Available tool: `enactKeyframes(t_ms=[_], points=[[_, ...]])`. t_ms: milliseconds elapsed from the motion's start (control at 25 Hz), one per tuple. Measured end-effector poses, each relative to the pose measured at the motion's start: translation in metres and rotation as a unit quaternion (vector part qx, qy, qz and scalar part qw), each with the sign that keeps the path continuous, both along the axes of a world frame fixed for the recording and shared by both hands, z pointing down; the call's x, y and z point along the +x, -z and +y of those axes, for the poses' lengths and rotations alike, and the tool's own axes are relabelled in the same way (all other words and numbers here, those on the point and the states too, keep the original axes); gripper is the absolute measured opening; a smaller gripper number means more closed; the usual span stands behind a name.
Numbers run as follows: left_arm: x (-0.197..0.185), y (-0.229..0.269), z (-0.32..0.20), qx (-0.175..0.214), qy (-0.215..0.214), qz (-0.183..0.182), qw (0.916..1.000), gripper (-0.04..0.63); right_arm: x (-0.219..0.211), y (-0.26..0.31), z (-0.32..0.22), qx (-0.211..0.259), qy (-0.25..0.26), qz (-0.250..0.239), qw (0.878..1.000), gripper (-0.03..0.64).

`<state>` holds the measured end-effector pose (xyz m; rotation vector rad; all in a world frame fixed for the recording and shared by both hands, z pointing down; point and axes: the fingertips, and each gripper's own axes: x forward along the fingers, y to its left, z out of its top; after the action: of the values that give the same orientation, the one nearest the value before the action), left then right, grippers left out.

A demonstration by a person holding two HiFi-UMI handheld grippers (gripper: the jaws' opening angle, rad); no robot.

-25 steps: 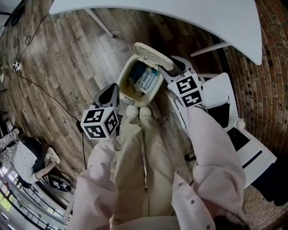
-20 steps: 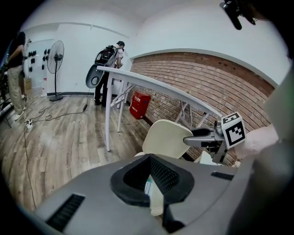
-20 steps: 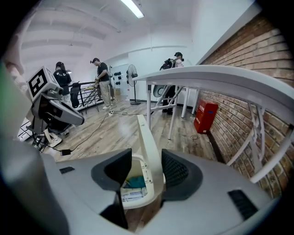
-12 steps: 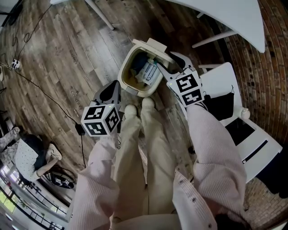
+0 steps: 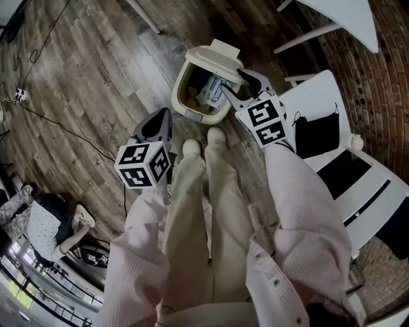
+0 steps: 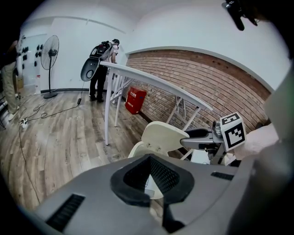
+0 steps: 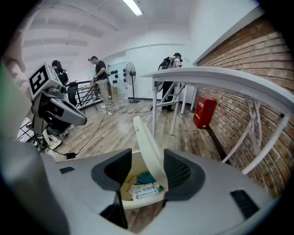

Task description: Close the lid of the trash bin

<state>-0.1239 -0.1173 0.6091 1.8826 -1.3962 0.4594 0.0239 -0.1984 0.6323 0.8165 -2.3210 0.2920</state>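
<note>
The cream trash bin (image 5: 192, 105) stands on the wood floor just ahead of my shoes, with trash inside. Its lid (image 5: 222, 51) is raised at the far rim. My right gripper (image 5: 246, 79) is open at the bin's right rim. In the right gripper view the upright lid (image 7: 146, 142) shows between the spread jaws of the right gripper (image 7: 147, 173), above the trash (image 7: 143, 188); I cannot tell if they touch. My left gripper (image 5: 158, 123) hangs shut and empty left of the bin. The left gripper (image 6: 149, 177) faces the lid (image 6: 164, 136).
A white chair (image 5: 358, 185) with a black mask (image 5: 316, 131) on it stands to the right, by the brick wall. A white table (image 5: 339, 14) and its legs are beyond the bin. Cables (image 5: 57, 121) cross the floor at left. People stand far off.
The bin has slid upward in the head view and now lies farther from my shoes. The right gripper stays at its right rim. The lid is still raised.
</note>
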Motion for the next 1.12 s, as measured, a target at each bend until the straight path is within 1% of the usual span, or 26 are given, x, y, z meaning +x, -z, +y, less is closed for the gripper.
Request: enactKeyframes(t_ms=[480, 800, 920, 1120], points=[[-0.014, -0.011, 0.019, -0.01, -0.019, 0.008, 0.9997, -0.007, -0.015, -0.012, 0.026, -0.013, -0.02, -0.003, 1.0, 0.202], [-0.017, -0.019, 0.028, -0.011, -0.034, 0.011, 0.9993, -0.006, -0.023, -0.023, 0.044, -0.018, -0.034, -0.008, 0.999, 0.202], [-0.02, -0.023, 0.03, -0.011, -0.033, 0.01, 0.9994, -0.006, -0.027, -0.029, 0.049, -0.019, -0.036, -0.02, 0.999, 0.202], [-0.018, -0.038, 0.039, -0.022, -0.022, 0.014, 0.9994, -0.007, -0.031, -0.04, 0.066, -0.029, -0.022, -0.039, 0.999, 0.202]])
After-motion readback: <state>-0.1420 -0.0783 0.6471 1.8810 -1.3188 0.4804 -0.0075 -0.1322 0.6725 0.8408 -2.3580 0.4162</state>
